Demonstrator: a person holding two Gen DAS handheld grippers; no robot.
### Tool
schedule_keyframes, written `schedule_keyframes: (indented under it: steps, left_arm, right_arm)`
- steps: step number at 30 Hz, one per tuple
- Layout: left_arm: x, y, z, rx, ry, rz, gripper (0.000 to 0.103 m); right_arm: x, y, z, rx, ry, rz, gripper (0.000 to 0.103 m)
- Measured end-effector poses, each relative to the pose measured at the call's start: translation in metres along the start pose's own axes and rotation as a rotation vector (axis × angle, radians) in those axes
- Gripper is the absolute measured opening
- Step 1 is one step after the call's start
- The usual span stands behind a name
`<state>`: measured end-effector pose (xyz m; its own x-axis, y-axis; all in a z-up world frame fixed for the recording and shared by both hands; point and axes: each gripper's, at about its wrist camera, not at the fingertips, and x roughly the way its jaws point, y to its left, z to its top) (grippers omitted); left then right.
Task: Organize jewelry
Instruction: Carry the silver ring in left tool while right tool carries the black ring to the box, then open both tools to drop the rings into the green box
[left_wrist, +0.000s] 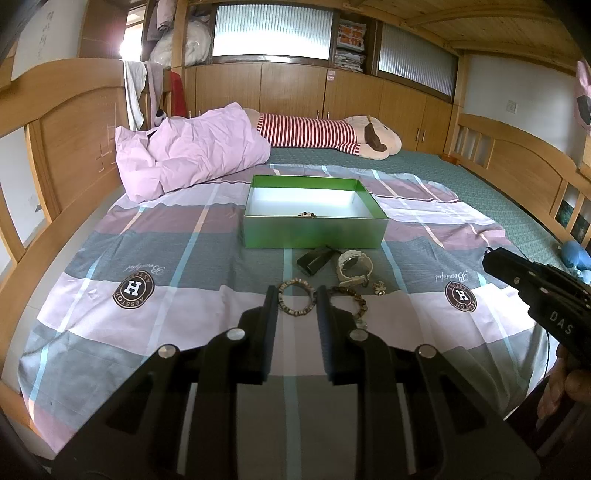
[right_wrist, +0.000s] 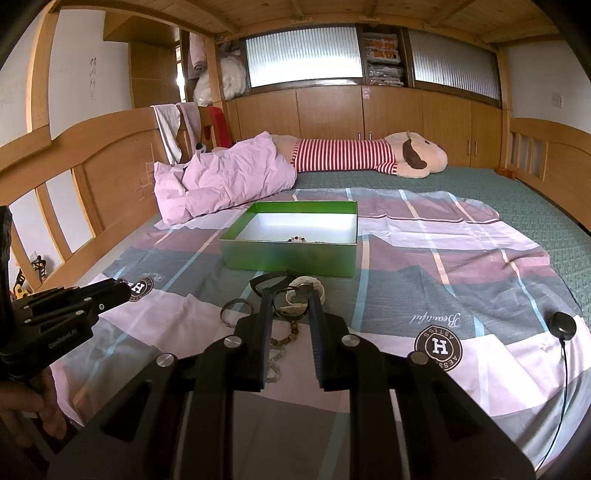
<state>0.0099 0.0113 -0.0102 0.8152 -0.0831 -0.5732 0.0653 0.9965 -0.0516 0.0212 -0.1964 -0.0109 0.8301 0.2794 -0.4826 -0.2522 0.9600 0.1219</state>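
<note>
A green box (left_wrist: 314, 230) with a white inside stands on the bed and holds a bead bracelet (left_wrist: 306, 213); the box also shows in the right wrist view (right_wrist: 291, 256). In front of it lie a black watch (left_wrist: 314, 260), a white watch (left_wrist: 352, 264), a round link bracelet (left_wrist: 297, 301), a chain bracelet (left_wrist: 356, 299) and a small charm (left_wrist: 378, 288). My left gripper (left_wrist: 297, 295) is open, its fingers either side of the round bracelet. My right gripper (right_wrist: 290, 295) is open above the white watch (right_wrist: 314, 286) and a thin ring (right_wrist: 290, 302). A bangle (right_wrist: 234, 312) lies to its left.
A plaid sheet (left_wrist: 147, 325) covers the green mattress. A pink pillow (left_wrist: 192, 155) and a striped plush toy (left_wrist: 332, 134) lie behind the box. Wooden bed rails run along both sides. A black puck with a cable (right_wrist: 561, 323) lies at the right.
</note>
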Motion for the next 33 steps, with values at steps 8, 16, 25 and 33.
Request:
schedule_keyframes:
  steps: [8, 16, 25, 33]
  left_arm:
    - [0.001, 0.001, 0.008, 0.001, 0.007, -0.017, 0.021]
    - [0.048, -0.001, 0.077, 0.019, -0.012, -0.049, 0.021]
    - [0.213, 0.001, 0.152, 0.032, 0.148, -0.042, 0.021]
    - [0.315, 0.009, 0.142, 0.017, 0.285, -0.012, 0.05]
  right_arm:
    - [0.006, -0.003, 0.009, -0.001, 0.01, 0.012, 0.02]
    - [0.057, 0.006, 0.075, -0.046, -0.012, 0.029, 0.02]
    - [0.222, -0.022, 0.125, -0.014, 0.144, -0.014, 0.02]
    - [0.307, -0.047, 0.115, 0.019, 0.259, -0.068, 0.02]
